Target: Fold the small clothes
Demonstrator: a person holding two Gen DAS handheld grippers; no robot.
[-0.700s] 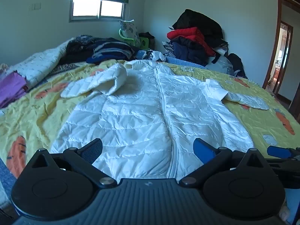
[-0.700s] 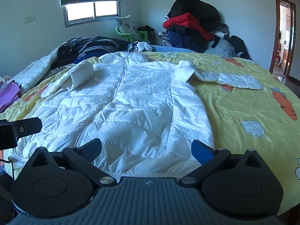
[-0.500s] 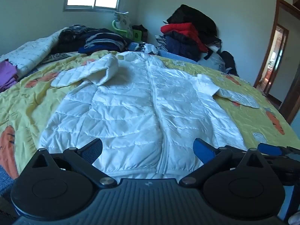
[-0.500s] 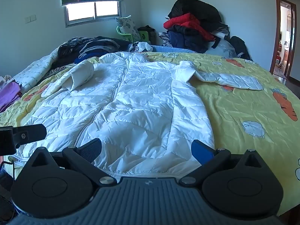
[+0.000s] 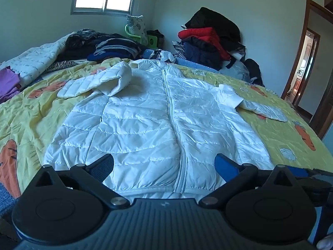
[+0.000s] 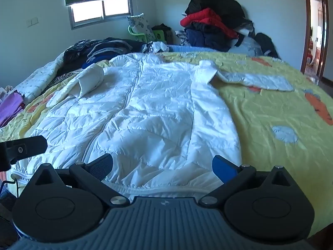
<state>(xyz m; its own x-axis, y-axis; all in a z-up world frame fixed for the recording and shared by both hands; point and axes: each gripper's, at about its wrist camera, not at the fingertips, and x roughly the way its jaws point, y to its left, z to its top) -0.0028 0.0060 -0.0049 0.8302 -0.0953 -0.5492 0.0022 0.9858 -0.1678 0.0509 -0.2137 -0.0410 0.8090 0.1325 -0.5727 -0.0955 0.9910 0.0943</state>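
Observation:
A white quilted zip jacket (image 5: 154, 125) lies flat, front up, on the bed; it also shows in the right wrist view (image 6: 158, 112). Its left sleeve (image 5: 97, 81) is bunched and folded over near the shoulder. Its right sleeve (image 5: 260, 108) lies stretched out on the bedspread. My left gripper (image 5: 164, 164) is open and empty, just above the jacket's hem. My right gripper (image 6: 162, 163) is open and empty, above the hem's right half. The left gripper's finger (image 6: 27, 145) shows at the right wrist view's left edge.
The bed has a yellow bedspread (image 5: 276, 131) with carrot prints. Piles of dark clothes (image 5: 108, 48) lie at the head of the bed, and a stack of red and black coats (image 5: 210, 39) by the wall. Purple clothes (image 5: 8, 83) lie left. A doorway (image 5: 306, 66) is at the right.
Both grippers stay open and empty. The left view has shifted slightly over the hem; the right gripper has moved closer and a bit right along the hem.

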